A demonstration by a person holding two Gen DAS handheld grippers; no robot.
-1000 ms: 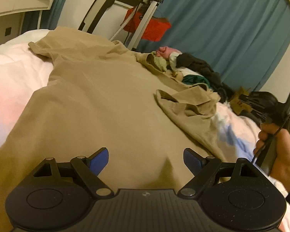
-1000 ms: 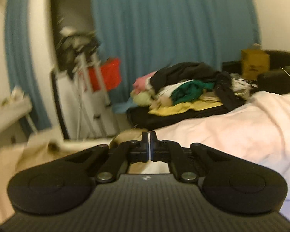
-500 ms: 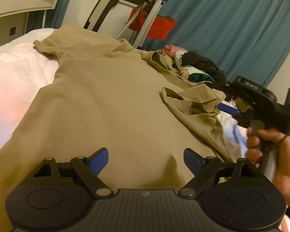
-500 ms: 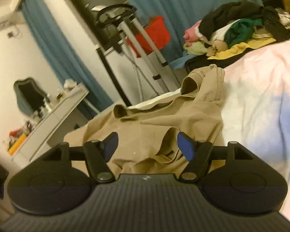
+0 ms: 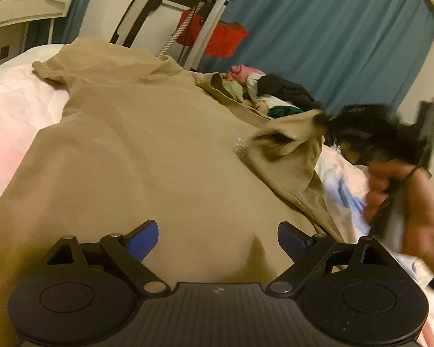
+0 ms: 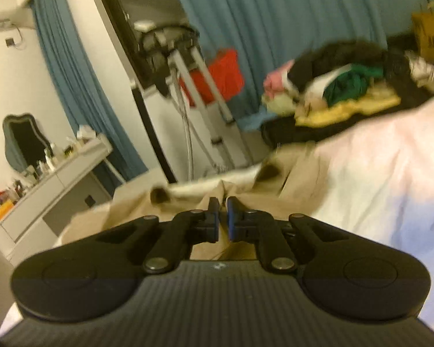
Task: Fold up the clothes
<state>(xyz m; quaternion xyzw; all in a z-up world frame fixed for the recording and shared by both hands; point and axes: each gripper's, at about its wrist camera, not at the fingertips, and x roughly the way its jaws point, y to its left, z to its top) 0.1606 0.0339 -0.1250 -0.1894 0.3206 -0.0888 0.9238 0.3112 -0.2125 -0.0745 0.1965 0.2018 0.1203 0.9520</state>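
No legible brand, label or writing is showing on any item; a small pale emblem on each claw body is too small to read. The tan shirt (image 5: pixel 147 150) is lying spread across the white bed (image 5: pixel 11 107), its body mostly flat with soft wrinkles and one short sleeve reaching toward the far left edge. The left claw (image 5: pixel 217 234) is hovering low over the shirt's near portion with its blue pads standing wide apart and nothing between them, as in the earlier frames. The right claw (image 6: pixel 222 217) is now standing with its jaws together, clamped on a fold of the tan fabric; half a second ago they were standing open above the crumpled right sleeve (image 5: pixel 289 141). In the left wrist view that sleeve is now being drawn up into a peak at the blurred black tip of the right claw (image 5: pixel 321 121), whereas earlier it was lying slack on the bed. The person's right hand (image 5: pixel 402 199) is gripping the handle, motion-blurred. A pile of mixed clothes (image 6: pixel 341 86) is sitting beyond the bed before a blue curtain (image 5: pixel 318 29).
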